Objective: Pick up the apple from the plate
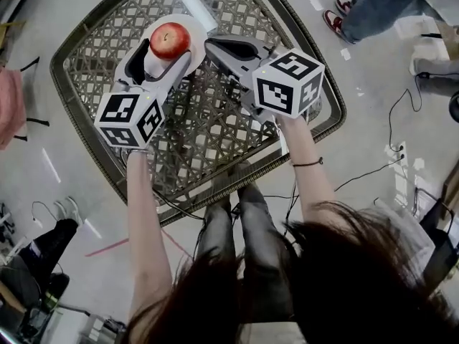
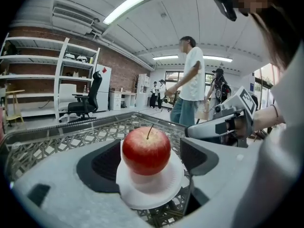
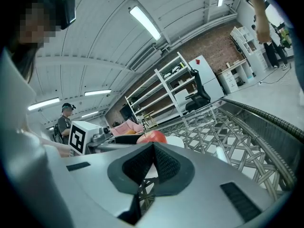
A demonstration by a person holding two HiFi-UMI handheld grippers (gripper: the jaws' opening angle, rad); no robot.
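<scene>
A red apple [image 1: 170, 40] [image 2: 146, 150] rests on a small white plate [image 1: 195, 27] [image 2: 153, 198] at the far side of the wicker lattice table [image 1: 208, 131]. My left gripper [image 1: 166, 54] [image 2: 149, 159] is open, with one jaw on each side of the apple and plate. A narrow gap shows between each dark pad [image 2: 100, 164] and the fruit. My right gripper [image 1: 214, 46] [image 3: 153, 161] is shut with nothing in it, hovering just right of the plate. From the right gripper view the apple [image 3: 153, 137] peeks over the closed jaws.
The table's raised rim [image 1: 326, 95] runs around the lattice top. A person in jeans and red shoes [image 1: 373, 6] stands on the floor at the upper right, near cables [image 1: 401, 120]. Shelves [image 2: 47, 75], an office chair [image 2: 85, 101] and people stand farther off.
</scene>
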